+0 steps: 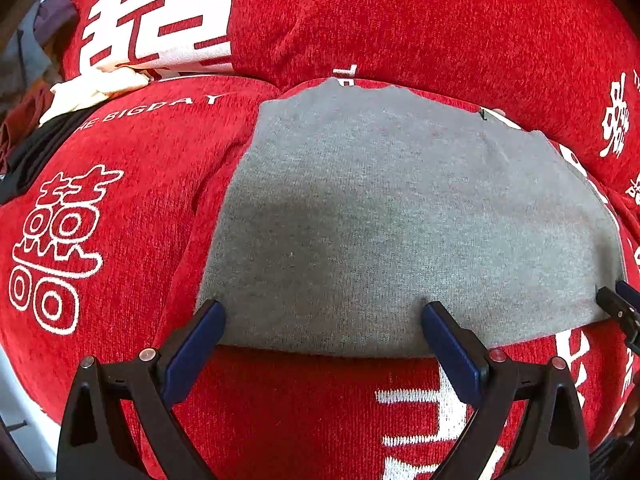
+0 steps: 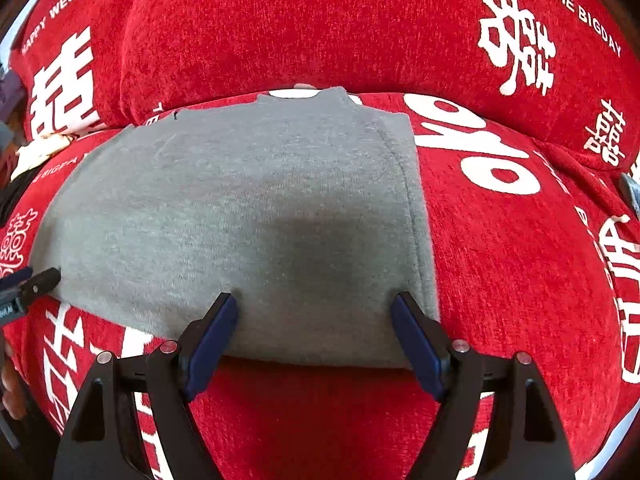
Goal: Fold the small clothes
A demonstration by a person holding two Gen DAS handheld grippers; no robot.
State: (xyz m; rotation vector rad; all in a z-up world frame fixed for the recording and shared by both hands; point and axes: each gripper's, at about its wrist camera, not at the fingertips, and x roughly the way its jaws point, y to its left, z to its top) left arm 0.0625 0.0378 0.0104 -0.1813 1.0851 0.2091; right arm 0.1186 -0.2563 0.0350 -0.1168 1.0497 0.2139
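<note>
A grey garment (image 1: 400, 216) lies flat on a red sofa cover (image 1: 128, 216) printed with white characters, its far edge reaching the seam below the back cushion (image 2: 320, 24). The left tool (image 1: 324, 316) is spread wide with its tips over the garment's near left edge, gripping nothing. The right tool (image 2: 314, 308) is equally wide open over the near right edge beside the stitched hem, also holding nothing.

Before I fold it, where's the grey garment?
The flat grey knit garment lies on the red patterned sofa cover, between both open tongs at its near edge.
</note>
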